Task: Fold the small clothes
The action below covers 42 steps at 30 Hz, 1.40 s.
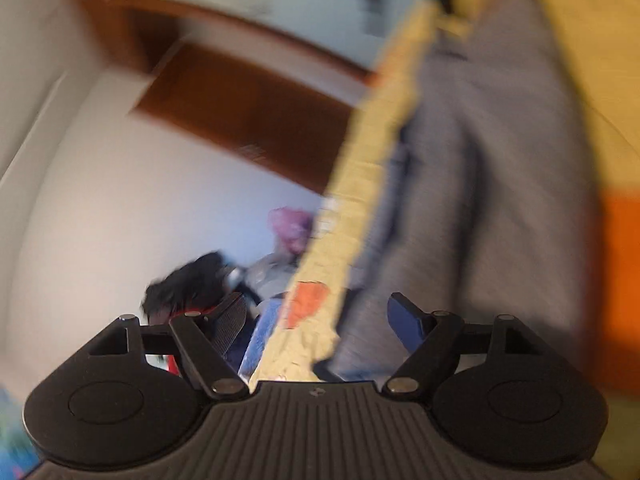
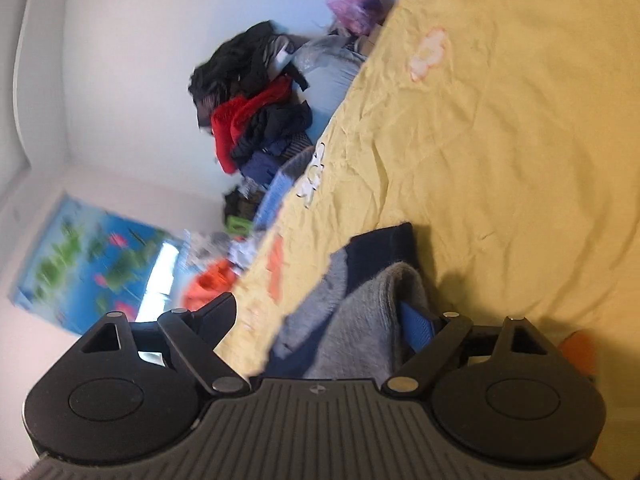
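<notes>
A grey garment (image 1: 472, 168) lies stretched on the yellow bedsheet (image 1: 600, 80) in the blurred left wrist view. My left gripper (image 1: 320, 320) is open, its fingers wide apart, with the garment's near end and the bed edge between them. In the right wrist view my right gripper (image 2: 320, 316) is open, and a grey garment with a dark navy cuff (image 2: 360, 304) lies bunched between its fingers (image 2: 416, 326) on the yellow sheet (image 2: 500, 140). I cannot tell whether either gripper touches the cloth.
A pile of black, red and navy clothes (image 2: 256, 112) is heaped beyond the bed's edge against the white wall. A purple bag (image 2: 354, 4) sits further along. Orange cloth (image 2: 208, 284) and a blue poster (image 2: 92, 264) are nearby. A brown door (image 1: 240, 112) shows in the left view.
</notes>
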Available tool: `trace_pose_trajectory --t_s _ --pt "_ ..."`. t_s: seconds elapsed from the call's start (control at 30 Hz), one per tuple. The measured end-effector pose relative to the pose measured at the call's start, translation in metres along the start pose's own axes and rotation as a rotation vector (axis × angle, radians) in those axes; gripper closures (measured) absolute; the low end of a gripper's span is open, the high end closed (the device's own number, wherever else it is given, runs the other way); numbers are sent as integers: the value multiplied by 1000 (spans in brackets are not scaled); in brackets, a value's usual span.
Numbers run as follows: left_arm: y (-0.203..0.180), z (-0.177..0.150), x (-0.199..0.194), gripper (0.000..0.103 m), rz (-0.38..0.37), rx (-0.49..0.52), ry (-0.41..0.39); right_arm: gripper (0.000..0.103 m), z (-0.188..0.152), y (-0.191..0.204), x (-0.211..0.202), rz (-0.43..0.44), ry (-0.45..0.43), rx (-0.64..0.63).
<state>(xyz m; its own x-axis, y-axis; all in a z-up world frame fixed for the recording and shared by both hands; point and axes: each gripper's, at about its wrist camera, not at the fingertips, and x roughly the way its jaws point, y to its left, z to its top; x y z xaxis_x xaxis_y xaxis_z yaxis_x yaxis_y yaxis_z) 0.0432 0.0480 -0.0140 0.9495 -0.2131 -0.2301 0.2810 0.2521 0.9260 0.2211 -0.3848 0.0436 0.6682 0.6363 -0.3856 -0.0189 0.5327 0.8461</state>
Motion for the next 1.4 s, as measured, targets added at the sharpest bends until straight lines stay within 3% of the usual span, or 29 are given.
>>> trace_pose_trajectory --t_s 0.07,0.2,0.27,0.53,0.7,0.8,0.87,0.93,0.97,1.0,1.03,1.23,1.4 --pt "-12 -9 -4 24 -49 85 10 17 -7 14 -6 -75 13 -137" --pt "-2 -14 9 26 -65 71 71 17 -23 33 -18 -133 52 -278" --pt "3 -12 14 28 -187 59 90 17 -28 37 -22 -127 70 -285" --pt "12 -10 40 25 -243 237 84 17 -39 38 -40 -112 84 -267" --pt "3 -9 48 25 -214 334 30 17 -41 40 -45 -108 83 -267" --pt "7 -8 47 25 -207 322 29 17 -41 40 -47 -113 81 -267" --pt "17 -10 56 25 -107 284 47 17 -41 40 -49 -117 79 -266" --pt "40 -6 74 25 46 99 112 17 -40 40 -54 -109 76 -269" --pt "55 -5 82 25 79 -40 161 17 -40 40 -55 -107 72 -266" --pt "70 -6 87 27 56 -173 206 17 -40 38 -56 -106 68 -260" --pt "77 -8 89 25 16 -239 225 17 -40 36 -57 -104 66 -250" --pt "36 -9 75 25 -145 -62 174 17 -46 42 -56 -131 89 -295" --pt "12 -5 78 25 -101 19 121 17 -45 39 -55 -152 86 -295"
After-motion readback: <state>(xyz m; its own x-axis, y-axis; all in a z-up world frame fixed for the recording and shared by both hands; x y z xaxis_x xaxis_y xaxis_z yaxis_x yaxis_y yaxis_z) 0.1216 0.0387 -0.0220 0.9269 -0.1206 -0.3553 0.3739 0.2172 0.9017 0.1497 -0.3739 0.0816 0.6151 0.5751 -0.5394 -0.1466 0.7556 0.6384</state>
